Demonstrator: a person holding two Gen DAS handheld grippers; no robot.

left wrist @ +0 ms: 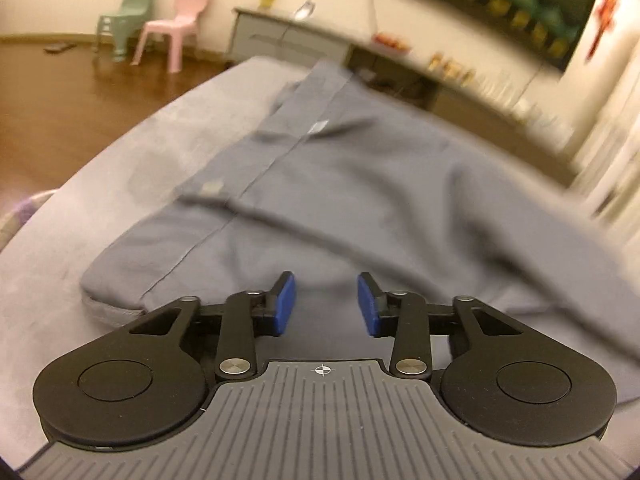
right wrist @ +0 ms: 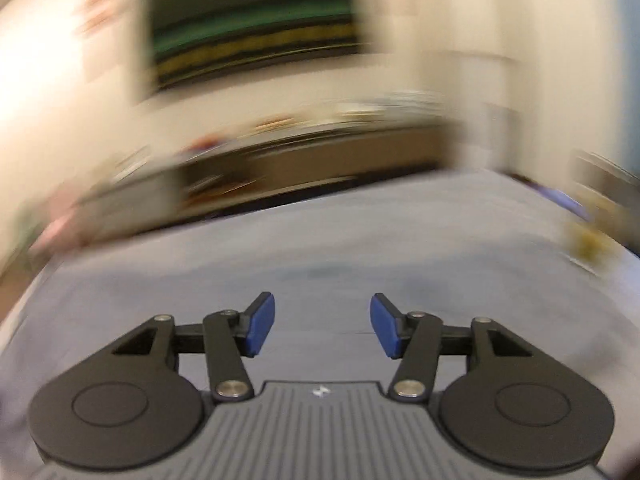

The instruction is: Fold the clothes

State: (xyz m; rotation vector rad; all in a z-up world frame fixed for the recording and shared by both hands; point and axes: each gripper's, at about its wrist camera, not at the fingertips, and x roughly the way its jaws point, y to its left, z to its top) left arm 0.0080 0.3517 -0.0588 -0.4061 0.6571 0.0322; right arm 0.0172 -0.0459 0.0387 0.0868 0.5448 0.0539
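A blue-grey garment lies spread on a grey padded surface, with a long seam running away from me and small labels on it. My left gripper is open and empty, its blue pads just above the garment's near edge. In the right wrist view, which is heavily blurred, my right gripper is open and empty over pale blue-grey cloth.
A green chair and a pink chair stand on the wooden floor at far left. A low grey cabinet and a dark wall picture lie beyond the surface's far edge.
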